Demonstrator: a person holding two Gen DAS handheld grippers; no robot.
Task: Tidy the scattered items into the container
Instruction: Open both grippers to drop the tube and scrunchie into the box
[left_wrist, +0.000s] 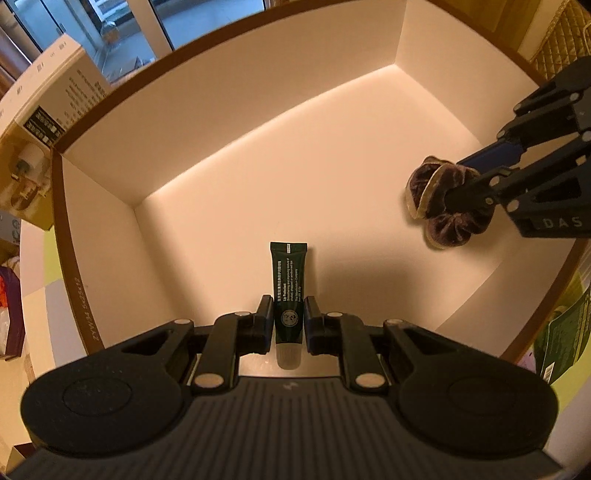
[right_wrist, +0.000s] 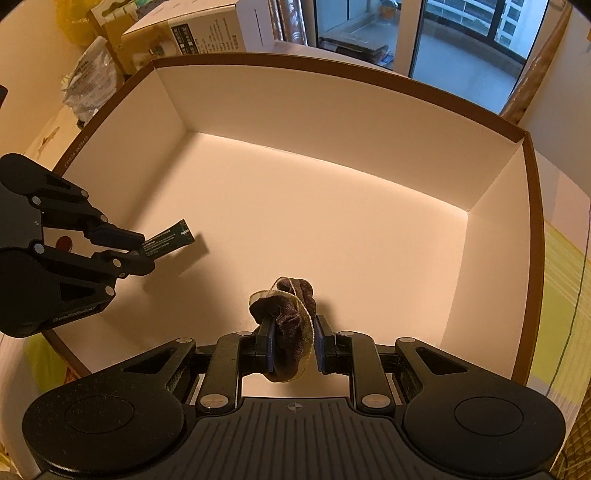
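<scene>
A large white box with a brown rim (left_wrist: 110, 90) (right_wrist: 532, 206) lies below both grippers, its floor bare. My left gripper (left_wrist: 289, 308) (right_wrist: 146, 251) is shut on a dark green tube (left_wrist: 288, 280) (right_wrist: 171, 240), which points down into the box's left part. My right gripper (right_wrist: 294, 326) (left_wrist: 448, 188) is shut on a dark brown velvet scrunchie with a gold edge (right_wrist: 291, 314) (left_wrist: 434, 206), hanging inside the box on the right. Both held items sit above the box floor; whether either touches it I cannot tell.
A printed white carton (left_wrist: 55, 99) (right_wrist: 207, 33) stands beyond the box's far left corner. Bags and packets (right_wrist: 88, 81) lie left of it. A green packet (left_wrist: 565, 328) sits outside the right wall on a yellow-green cloth (right_wrist: 561, 306). Glass doors (right_wrist: 461, 40) are behind.
</scene>
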